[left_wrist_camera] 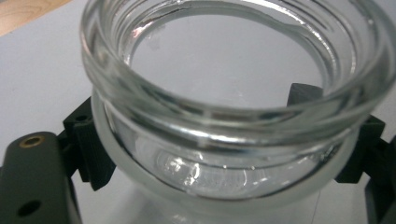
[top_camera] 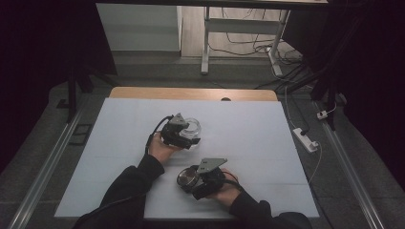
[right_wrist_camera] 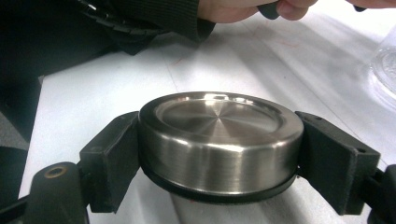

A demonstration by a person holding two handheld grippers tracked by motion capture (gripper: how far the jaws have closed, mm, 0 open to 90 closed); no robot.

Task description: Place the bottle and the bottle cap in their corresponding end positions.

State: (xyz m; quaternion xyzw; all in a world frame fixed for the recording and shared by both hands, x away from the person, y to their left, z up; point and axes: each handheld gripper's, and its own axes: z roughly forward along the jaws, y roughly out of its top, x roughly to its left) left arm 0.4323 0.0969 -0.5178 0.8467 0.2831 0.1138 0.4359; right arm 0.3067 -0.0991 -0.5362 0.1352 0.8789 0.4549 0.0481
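A clear glass jar (top_camera: 192, 128) with a threaded open mouth stands near the middle of the white table cover (top_camera: 248, 129). My left gripper (top_camera: 187, 136) is shut on it; in the left gripper view its black jaws press both sides of the jar (left_wrist_camera: 233, 140) below the rim. Nearer the front edge, my right gripper (top_camera: 190, 180) is shut on a round brushed-steel lid (top_camera: 187, 177). In the right gripper view the lid (right_wrist_camera: 219, 140) sits flat side up between the two black pads (right_wrist_camera: 114, 158), a dark seal ring showing along its bottom edge.
A wooden table edge (top_camera: 191, 93) shows past the far side of the cover. A white power strip (top_camera: 305, 139) with cables lies on the floor to the right. A metal frame leg (top_camera: 206, 43) stands beyond the table. A dark sleeve (right_wrist_camera: 154, 18) crosses the right gripper view's top.
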